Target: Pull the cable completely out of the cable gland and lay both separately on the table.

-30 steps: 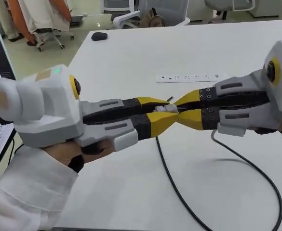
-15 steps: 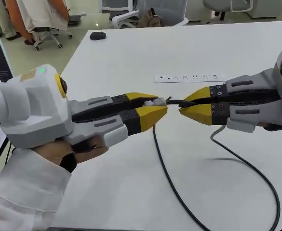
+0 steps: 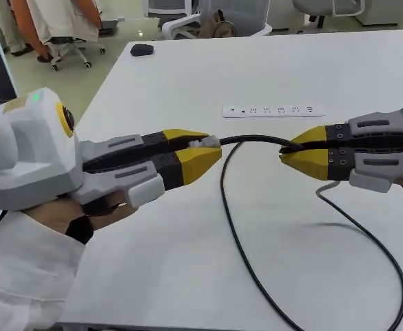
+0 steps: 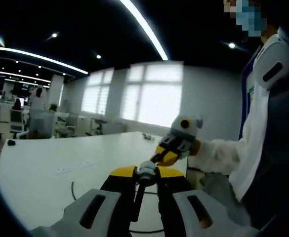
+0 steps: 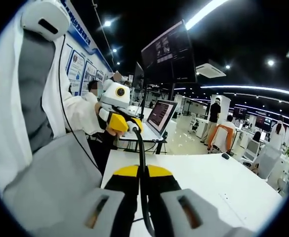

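Pulled apart: left hand-held gripper (image 3: 213, 147) clamps gland (image 3: 202, 143), right hand-held gripper (image 3: 285, 152) cable (image 3: 249, 140).

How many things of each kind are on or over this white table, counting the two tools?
Tools: 2, the left tool shut on the gland, the right tool shut on the cable
Black cable: 1
White cable gland: 1
White power strip: 1
Small dark object at the far corner: 1
Total: 6

Left tongs (image 3: 217, 149), right tongs (image 3: 283, 154) clamped, facing, apart.
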A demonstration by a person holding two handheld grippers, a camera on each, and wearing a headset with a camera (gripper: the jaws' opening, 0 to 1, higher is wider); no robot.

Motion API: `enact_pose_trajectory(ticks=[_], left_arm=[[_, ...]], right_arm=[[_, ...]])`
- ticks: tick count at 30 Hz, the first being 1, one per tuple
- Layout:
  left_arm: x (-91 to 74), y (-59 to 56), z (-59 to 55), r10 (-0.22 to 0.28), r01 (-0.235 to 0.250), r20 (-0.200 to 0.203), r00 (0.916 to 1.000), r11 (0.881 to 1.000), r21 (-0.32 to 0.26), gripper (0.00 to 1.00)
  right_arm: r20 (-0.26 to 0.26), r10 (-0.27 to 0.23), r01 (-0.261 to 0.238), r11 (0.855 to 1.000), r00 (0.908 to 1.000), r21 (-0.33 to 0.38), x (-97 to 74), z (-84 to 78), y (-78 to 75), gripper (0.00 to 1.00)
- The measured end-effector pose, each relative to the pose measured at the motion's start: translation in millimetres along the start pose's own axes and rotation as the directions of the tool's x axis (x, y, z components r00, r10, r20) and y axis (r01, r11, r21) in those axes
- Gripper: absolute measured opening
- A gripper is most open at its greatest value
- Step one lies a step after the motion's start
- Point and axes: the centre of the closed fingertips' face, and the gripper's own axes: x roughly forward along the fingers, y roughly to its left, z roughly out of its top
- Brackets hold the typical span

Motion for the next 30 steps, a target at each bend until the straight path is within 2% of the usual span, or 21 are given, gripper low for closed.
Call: enact_pose_trajectory(ticks=[7, 13, 19, 22, 24, 25, 26, 28, 29, 30], left_arm=[[2.3, 1.6, -0.5, 0.016, -0.015, -0.010, 0.9998, 1.000, 0.019, 0.17], [3.7, -2.1, 0.1, -0.002, 0.002, -0.002, 1.0000, 1.000, 0.005, 0.17], [5.5, -4.3, -1.1, -0.014, 0.014, -0.007, 0.9999, 1.000, -0.011, 0.17], [6.6, -4.1, -2.5, -0.012, 0.012, -0.013, 0.9998, 1.000, -0.012, 0.17], [7.2, -4.0, -5.2, -0.008, 0.008, -0.026, 0.9996, 1.000, -0.007, 0.17], [7.4, -4.9, -5.9, -0.011, 0.011, -0.026, 0.9996, 1.000, -0.011, 0.17], [7.8, -6.5, -5.9, -0.018, 0.018, -0.023, 0.9996, 1.000, -0.016, 0.17], [8.8, -8.6, -6.9, -0.024, 0.024, -0.022, 0.9995, 1.000, -0.019, 0.17], [9.5, -9.5, -8.2, -0.024, 0.024, -0.026, 0.9994, 1.000, -0.018, 0.17], [9.8, -9.8, -8.8, -0.024, 0.023, -0.028, 0.9993, 1.000, -0.017, 0.17]], right_arm=[[-0.033, -0.005, 0.005, 1.000, 0.9995, -0.008, 2.2, -7.0, 0.1, 0.02], [-0.071, 0.005, -0.006, 1.000, 0.9975, -0.017, 7.9, -14.5, 3.5, 0.03], [-0.073, 0.007, -0.008, 1.000, 0.9973, -0.016, 16.9, -14.4, 4.8, 0.09], [-0.041, 0.029, -0.030, 0.999, 0.9987, -0.030, 25.4, -6.2, 8.5, 0.05], [-0.041, 0.040, -0.042, 0.998, 0.9984, -0.036, 33.2, -5.7, 10.4, 0.02], [-0.048, 0.047, -0.048, 0.998, 0.9977, -0.035, 38.0, -7.4, 11.5, 0.04], [-0.084, 0.057, -0.061, 0.997, 0.9948, -0.052, 44.9, -14.3, 13.8, 0.07], [-0.129, 0.076, -0.087, 0.993, 0.9887, -0.082, 53.6, -23.5, 18.3, 0.20], [-0.141, 0.092, -0.104, 0.991, 0.9857, -0.082, 59.4, -27.5, 22.1, 0.23], [-0.144, 0.097, -0.110, 0.991, 0.9848, -0.082, 62.7, -29.4, 23.4, 0.20]])
